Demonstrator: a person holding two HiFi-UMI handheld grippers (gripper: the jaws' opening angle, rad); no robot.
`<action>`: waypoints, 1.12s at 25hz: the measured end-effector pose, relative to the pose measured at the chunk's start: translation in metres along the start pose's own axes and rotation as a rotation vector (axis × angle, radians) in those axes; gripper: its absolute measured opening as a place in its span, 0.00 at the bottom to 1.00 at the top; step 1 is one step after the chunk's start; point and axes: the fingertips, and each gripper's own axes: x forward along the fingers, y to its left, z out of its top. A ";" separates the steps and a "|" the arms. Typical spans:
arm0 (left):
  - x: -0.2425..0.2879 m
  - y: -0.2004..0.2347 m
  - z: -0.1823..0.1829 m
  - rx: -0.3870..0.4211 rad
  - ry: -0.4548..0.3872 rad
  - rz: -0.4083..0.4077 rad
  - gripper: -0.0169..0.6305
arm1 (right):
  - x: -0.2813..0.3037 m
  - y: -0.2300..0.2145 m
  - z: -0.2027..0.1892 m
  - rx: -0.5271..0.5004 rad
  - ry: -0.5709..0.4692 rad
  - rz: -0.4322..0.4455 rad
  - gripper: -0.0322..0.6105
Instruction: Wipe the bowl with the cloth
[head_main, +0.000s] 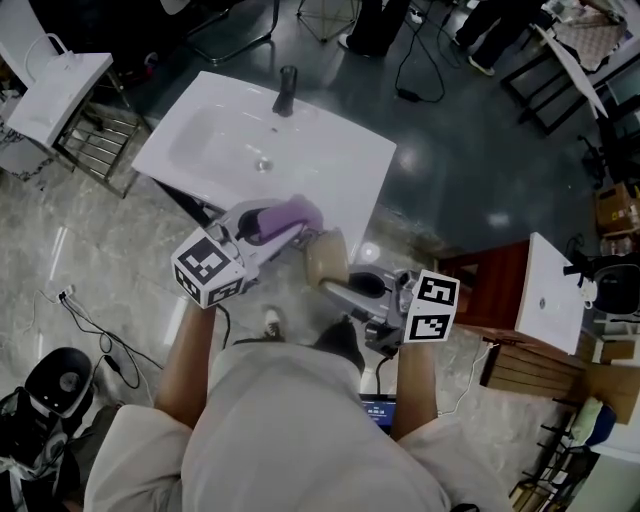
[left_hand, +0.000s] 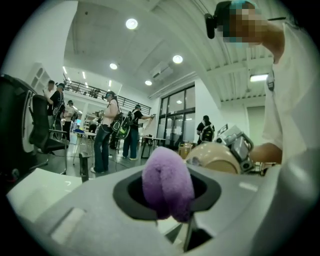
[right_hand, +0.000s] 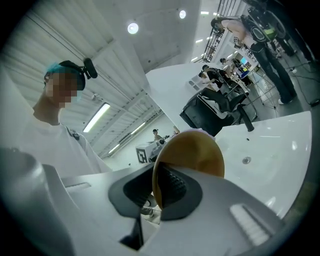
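"Where's the bowl (head_main: 325, 256)? I can't see it from where I stand."

"Up in the air, just off the near edge of the sink (head_main: 345, 165), between the two tools. The right gripper (head_main: 337, 287) is clamped on its rim, with the thin wall pinched between the pads."

"And the cloth?"

"The purple cloth (left_hand: 167, 182) is bunched in the left gripper (head_main: 283, 232), whose jaws are clenched on it. It bulges out the front as one fat fold. Anything trailing below is hidden by the gripper's own body."

"Is it on the bowl?"

"Hard to say. From above, the cloth sits just beside the bowl, up and to its left. From the right gripper's side a sliver of purple peeps over the far rim. Whether they touch or are a hair apart, I cannot tell."

"Can you see inside the bowl?"

"Not properly. It's tipped on its side and mostly shows its rounded tan outside. I can't make out the hollow."

"And the sink?"

"White, with a dark tap (head_main: 287, 90) at the back. Part of its near edge is covered by the left gripper and the cloth. The person's forearms and shirt hide the rear of both grippers, so only the marker cubes and front ends show."
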 end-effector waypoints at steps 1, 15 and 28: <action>-0.002 0.001 -0.004 0.009 0.013 0.010 0.20 | -0.001 0.001 0.004 0.004 -0.023 0.003 0.08; -0.006 -0.055 -0.037 0.026 0.106 -0.068 0.20 | 0.000 -0.018 0.046 0.031 -0.215 -0.132 0.07; -0.020 -0.048 0.007 0.099 0.034 0.011 0.20 | 0.009 -0.042 0.017 -0.040 -0.056 -0.303 0.07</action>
